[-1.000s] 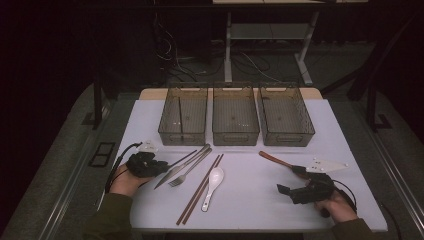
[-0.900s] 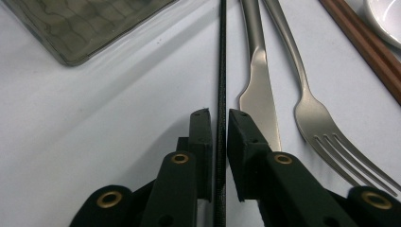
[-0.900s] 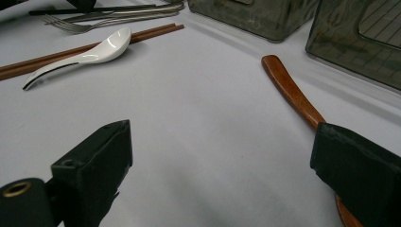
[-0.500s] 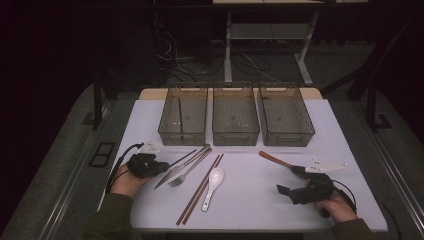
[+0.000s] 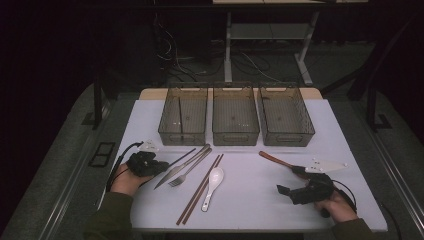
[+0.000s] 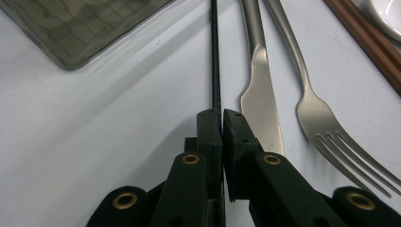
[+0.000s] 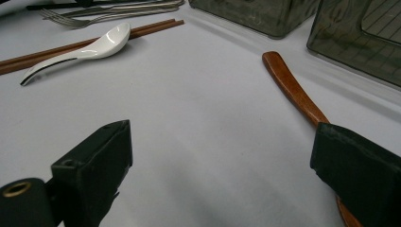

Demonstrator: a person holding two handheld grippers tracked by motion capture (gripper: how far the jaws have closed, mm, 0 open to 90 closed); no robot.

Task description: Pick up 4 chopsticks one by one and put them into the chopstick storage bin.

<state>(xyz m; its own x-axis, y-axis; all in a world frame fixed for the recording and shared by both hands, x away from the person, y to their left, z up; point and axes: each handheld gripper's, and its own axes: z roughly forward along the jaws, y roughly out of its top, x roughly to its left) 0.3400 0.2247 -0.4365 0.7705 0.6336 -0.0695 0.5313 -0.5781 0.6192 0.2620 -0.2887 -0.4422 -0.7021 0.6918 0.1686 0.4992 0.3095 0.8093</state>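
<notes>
Left gripper [image 6: 221,116]: jaws pressed together on a thin black rod [image 6: 215,56], pinched at its near end; they've just been closing on it. The rod runs straight away from the jaws across the white bench [image 6: 94,142], lying just left of the table knife [image 6: 259,90]. In the high view the left gripper [image 5: 162,166] sits at the left side of the bench, rod [image 5: 181,157] pointing toward the left bin [image 5: 184,116].

Next to the knife: steel fork [image 6: 326,118], tines toward the gripper. Then a pair of brown chopsticks [image 5: 200,188] and a white ceramic spoon [image 5: 212,182], all lying roughly parallel, slanted on the bench.

Right gripper [image 7: 222,156]: jaws spread wide, nothing between them, low over bare bench. In the high view the right gripper [image 5: 285,190] is at the front right. A wooden spoon [image 7: 293,90] lies just beside its right-hand jaw in the right gripper view, the handle running out toward the bins.

Three dark see-through bins stand in a row at the back of the bench: left one, middle bin [image 5: 235,116], right bin [image 5: 286,116].
</notes>
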